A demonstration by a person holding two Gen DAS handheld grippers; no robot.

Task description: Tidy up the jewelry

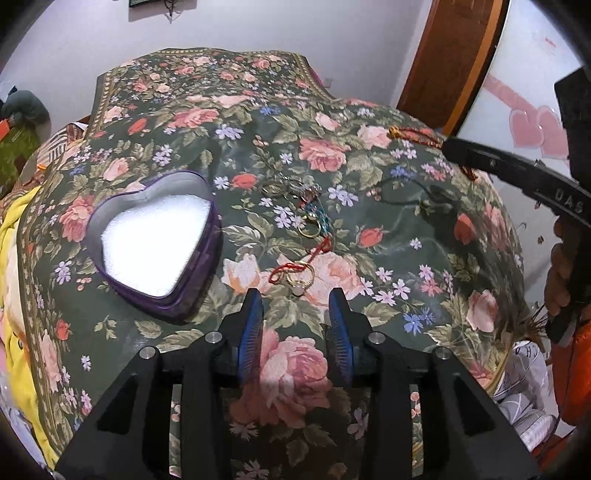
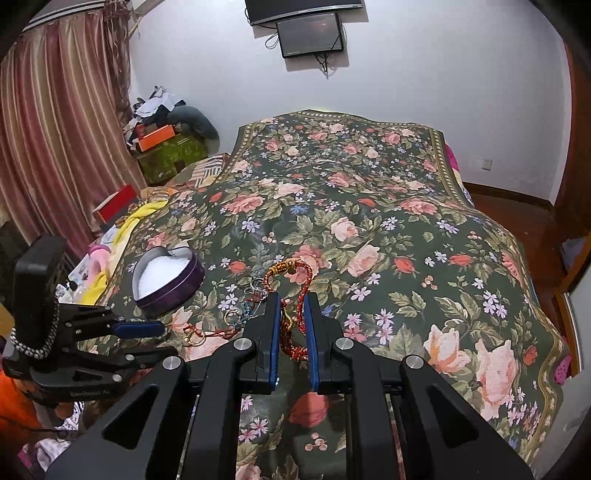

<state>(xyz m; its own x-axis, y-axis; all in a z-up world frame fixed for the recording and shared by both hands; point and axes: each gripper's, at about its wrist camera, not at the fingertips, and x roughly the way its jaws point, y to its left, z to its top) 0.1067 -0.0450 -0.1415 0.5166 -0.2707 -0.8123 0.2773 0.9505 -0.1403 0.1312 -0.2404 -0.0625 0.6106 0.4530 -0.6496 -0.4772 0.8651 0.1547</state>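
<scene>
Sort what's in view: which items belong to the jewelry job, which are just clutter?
Job:
- heart-shaped tin, open, white lining
- red-gold braided bracelet between the right gripper fingers
- gold ring on red cord, ahead of the left gripper
- loose rings and beads

Clutter:
- yellow cloth
- orange box
- wall screens
- curtain

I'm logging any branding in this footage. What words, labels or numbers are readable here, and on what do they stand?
"DAS": raised letters on the black arm of the right claw, cut off in the left wrist view.
Embossed lettering on the black body of the left claw: too blurred to read.
Orange cardboard box by the curtain: no legible print.
Nothing else carries text.
</scene>
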